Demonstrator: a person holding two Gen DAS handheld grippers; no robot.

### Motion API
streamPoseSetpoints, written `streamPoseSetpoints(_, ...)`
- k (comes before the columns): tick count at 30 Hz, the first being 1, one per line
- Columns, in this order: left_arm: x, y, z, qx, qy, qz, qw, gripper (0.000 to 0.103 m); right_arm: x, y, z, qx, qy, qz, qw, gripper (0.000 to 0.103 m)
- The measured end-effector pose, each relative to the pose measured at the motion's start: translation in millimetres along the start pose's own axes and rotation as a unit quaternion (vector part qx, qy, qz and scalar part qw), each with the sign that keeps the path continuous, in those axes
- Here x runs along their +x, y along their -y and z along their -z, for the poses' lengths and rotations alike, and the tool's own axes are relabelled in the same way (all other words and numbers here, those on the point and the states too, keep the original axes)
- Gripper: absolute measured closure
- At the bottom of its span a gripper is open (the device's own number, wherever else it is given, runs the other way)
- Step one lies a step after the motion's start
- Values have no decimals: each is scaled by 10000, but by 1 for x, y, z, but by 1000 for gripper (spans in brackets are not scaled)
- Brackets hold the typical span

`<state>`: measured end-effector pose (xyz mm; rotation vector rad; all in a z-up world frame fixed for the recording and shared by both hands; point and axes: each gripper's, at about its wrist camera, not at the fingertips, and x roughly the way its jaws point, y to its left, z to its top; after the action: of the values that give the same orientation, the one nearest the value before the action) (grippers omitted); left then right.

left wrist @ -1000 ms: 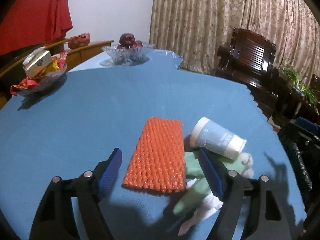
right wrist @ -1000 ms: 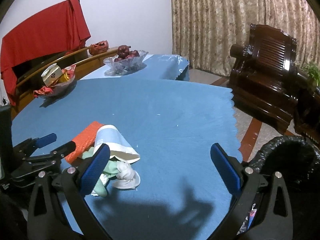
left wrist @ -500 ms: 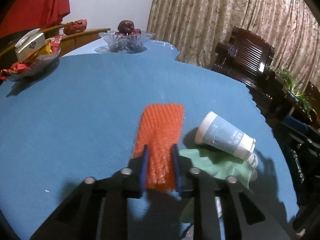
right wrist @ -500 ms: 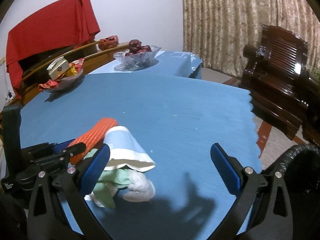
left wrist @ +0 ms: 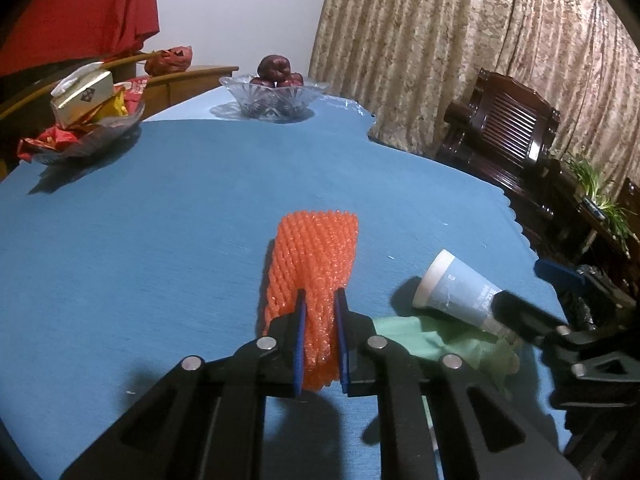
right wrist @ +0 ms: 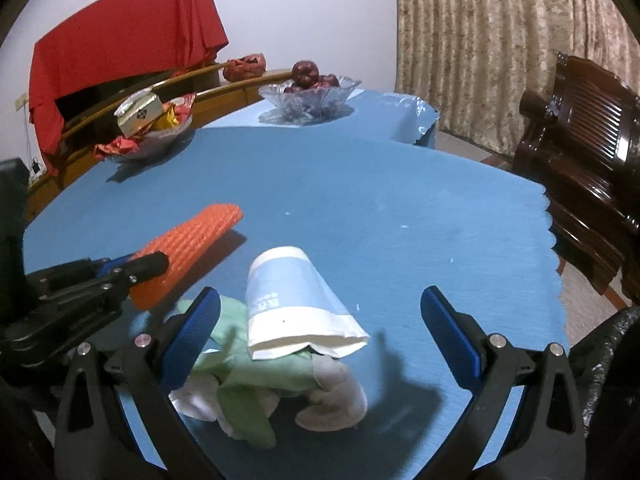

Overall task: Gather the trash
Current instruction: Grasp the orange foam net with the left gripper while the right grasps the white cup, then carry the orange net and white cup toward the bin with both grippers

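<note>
The flattened blue-and-white paper cup (right wrist: 296, 304) lies near the tablecloth's near edge, long axis pointing away, between the right gripper (right wrist: 320, 336)'s spread jaws. The left gripper (left wrist: 320, 344) pinches the orange foam net (left wrist: 316, 276).

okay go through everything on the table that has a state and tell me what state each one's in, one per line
Left tool: just closed, clamping the orange foam net.
Right tool: open, straddling the paper cup.
Paper cup: tipped over, mouth flattened.
Green cloth: crumpled under the cup.
Glass fruit bowl: upright, holding fruit.
</note>
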<state>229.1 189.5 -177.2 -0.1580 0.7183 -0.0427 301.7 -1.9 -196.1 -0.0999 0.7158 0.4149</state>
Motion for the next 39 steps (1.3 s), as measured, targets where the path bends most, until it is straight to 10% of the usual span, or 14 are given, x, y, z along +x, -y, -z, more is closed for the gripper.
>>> streamPoseSetpoints(18,-2,2,-2,-81,48,69,9999,90,16,-4,0,-15,-274,-570,9980,73)
streamPoseSetpoints(39,-39,47,-20,67,443,498,9978,91,-55,25,-7,245,242,-235,9991,76)
